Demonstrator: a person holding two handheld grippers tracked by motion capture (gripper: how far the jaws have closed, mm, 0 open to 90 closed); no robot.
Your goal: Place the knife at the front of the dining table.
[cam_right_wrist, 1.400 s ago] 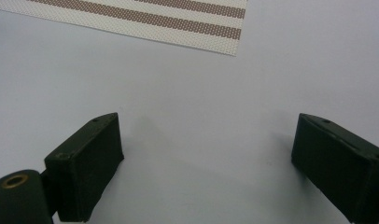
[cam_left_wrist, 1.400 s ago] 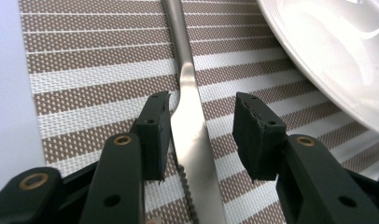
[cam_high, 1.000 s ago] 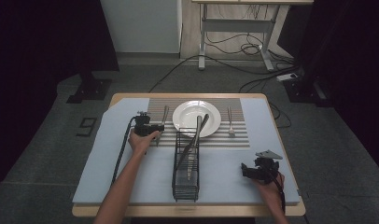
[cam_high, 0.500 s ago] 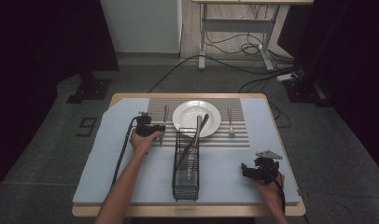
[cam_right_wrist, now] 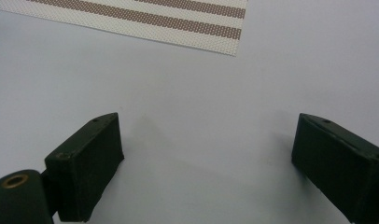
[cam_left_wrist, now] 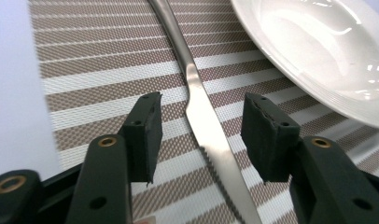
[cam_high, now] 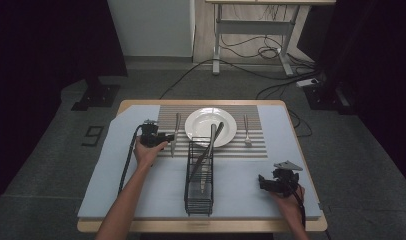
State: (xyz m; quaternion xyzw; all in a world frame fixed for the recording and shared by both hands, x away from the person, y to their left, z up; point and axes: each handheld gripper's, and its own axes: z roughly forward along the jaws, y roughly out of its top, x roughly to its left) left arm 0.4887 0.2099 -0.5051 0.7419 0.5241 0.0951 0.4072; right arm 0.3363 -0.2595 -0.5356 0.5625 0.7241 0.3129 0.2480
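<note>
A steel knife (cam_high: 175,134) (cam_left_wrist: 207,122) lies flat on the striped placemat (cam_high: 253,148) (cam_left_wrist: 99,56), just left of the white plate (cam_high: 197,125) (cam_left_wrist: 318,60). My left gripper (cam_high: 166,137) (cam_left_wrist: 200,135) is open, its jaws standing on either side of the knife blade without touching it. My right gripper (cam_high: 265,182) (cam_right_wrist: 206,163) is open over the bare blue mat (cam_high: 141,185) (cam_right_wrist: 187,84) at the front right, with nothing between its jaws. A black wire rack (cam_high: 199,175) stands at the front centre and holds cutlery, one long piece leaning over the plate.
A fork (cam_high: 246,131) lies on the placemat to the right of the plate. The wooden table edge (cam_high: 201,227) runs along the front. The left gripper's cable (cam_high: 128,155) trails back over the blue mat.
</note>
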